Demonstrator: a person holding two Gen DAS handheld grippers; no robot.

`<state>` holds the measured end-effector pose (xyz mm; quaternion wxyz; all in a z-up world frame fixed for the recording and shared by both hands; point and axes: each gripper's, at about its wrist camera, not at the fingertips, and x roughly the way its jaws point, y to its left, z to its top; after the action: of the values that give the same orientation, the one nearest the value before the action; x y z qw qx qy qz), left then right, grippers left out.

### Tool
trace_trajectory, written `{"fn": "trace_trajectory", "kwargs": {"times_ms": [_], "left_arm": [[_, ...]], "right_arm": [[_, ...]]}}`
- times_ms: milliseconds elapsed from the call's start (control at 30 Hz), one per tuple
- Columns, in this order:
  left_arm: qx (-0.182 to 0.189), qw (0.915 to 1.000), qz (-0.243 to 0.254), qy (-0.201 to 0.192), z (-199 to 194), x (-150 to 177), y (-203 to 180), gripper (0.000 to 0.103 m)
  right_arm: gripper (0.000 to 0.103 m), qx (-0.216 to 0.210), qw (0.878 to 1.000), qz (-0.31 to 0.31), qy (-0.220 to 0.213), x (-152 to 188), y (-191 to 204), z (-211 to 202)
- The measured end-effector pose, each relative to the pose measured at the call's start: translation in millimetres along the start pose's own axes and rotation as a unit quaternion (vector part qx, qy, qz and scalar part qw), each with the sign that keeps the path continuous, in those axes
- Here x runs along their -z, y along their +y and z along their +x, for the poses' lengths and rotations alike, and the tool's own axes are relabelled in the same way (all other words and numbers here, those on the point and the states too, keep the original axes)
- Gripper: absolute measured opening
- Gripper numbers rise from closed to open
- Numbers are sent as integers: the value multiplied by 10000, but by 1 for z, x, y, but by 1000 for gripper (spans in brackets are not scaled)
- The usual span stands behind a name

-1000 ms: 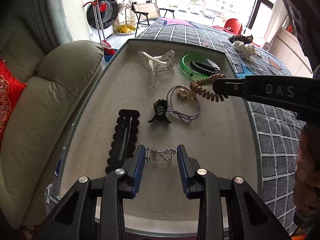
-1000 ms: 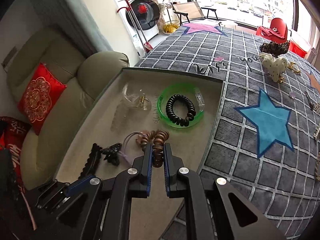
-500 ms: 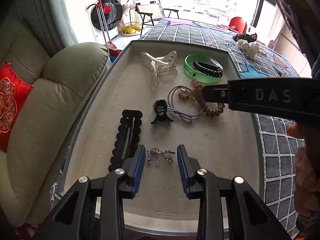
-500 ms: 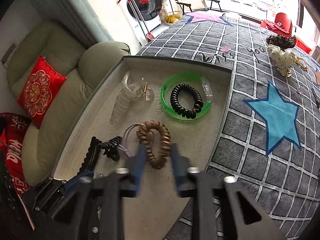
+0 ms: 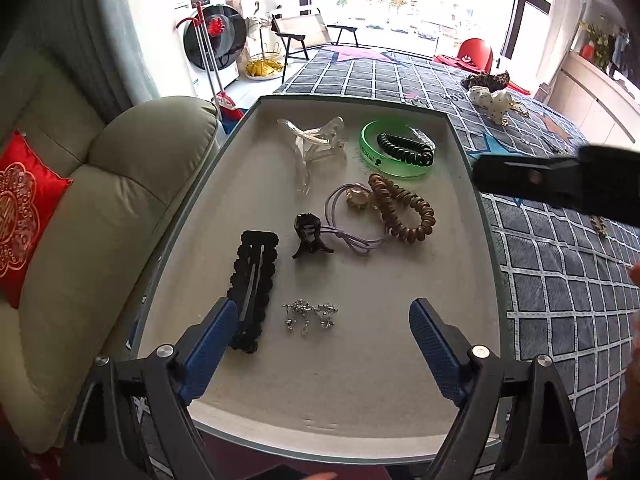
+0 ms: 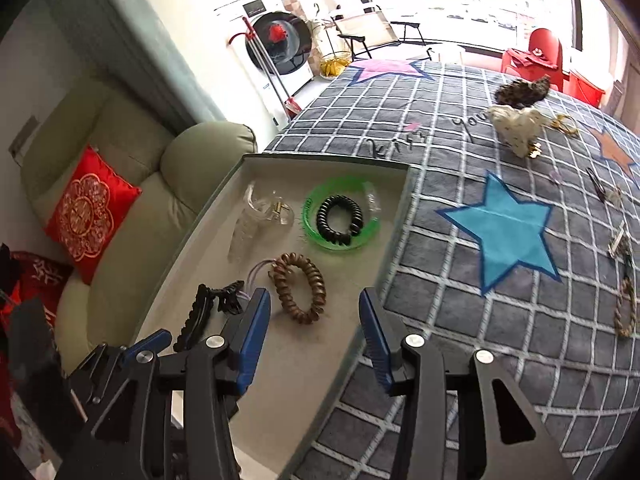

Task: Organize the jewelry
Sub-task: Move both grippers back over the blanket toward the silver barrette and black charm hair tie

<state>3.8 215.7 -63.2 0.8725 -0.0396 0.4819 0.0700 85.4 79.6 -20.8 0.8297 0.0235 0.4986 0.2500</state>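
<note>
A shallow grey tray [image 5: 360,364] holds the jewelry. My left gripper [image 5: 320,304] hovers low over its near end, and its jaws are opening wide. A pair of silver earrings [image 5: 309,314] lies between them, untouched. A black lace clip [image 5: 254,280] lies by the left finger. My right gripper [image 6: 314,294] is open, with the brown spiral hair tie [image 6: 318,284] lying loose on the tray [image 6: 304,376] just ahead of its tips. Further back are a small black claw clip [image 5: 310,236], a purple elastic tie [image 5: 352,236], a clear claw clip [image 5: 316,148] and a green bangle [image 5: 376,156] around a black spiral tie [image 5: 404,150].
The tray rests on a grey checked blanket with stars [image 6: 500,220]. On the blanket lie a white dotted scrunchie [image 6: 516,128], a leopard scrunchie [image 6: 520,92] and a braided tie [image 6: 626,308]. A beige sofa [image 5: 100,200] with a red cushion [image 5: 24,208] is left of the tray.
The right gripper lowered the brown spiral tie onto the tray beside the purple tie, let go and pulled back. The left gripper's jaws spread wide around the earrings.
</note>
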Motion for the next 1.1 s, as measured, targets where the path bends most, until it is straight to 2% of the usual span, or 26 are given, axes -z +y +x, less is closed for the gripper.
{"fn": "trace_trajectory", "kwargs": {"times_ms": [33,267,300,500,667,833,1100], "left_arm": [[-4,10000,-18,8,-1,0,0,102],[-150,9999,12,-56,-9,1,-2,103],[-161,9999,21,-57,-10,1,-2,103],[-297,9994,65,-142,-22,-3,-10,103],[-242,9991,190,-280,-34,-8,-26,103],[67,9985,389,-383,-47,-16,-55,103],[501,9944,821,-447,-54,-32,-127,103]], "right_arm": [[51,-4,10000,30,-11,2,-3,-3],[80,-115,9994,312,-65,17,-26,-21],[81,-124,9993,344,-79,19,-29,-23],[81,-85,9982,582,-79,34,-58,-37],[81,104,9964,828,-127,49,-93,-51],[81,434,9912,1229,-222,60,-142,-69],[81,1120,9759,1813,-464,65,-223,-98]]}}
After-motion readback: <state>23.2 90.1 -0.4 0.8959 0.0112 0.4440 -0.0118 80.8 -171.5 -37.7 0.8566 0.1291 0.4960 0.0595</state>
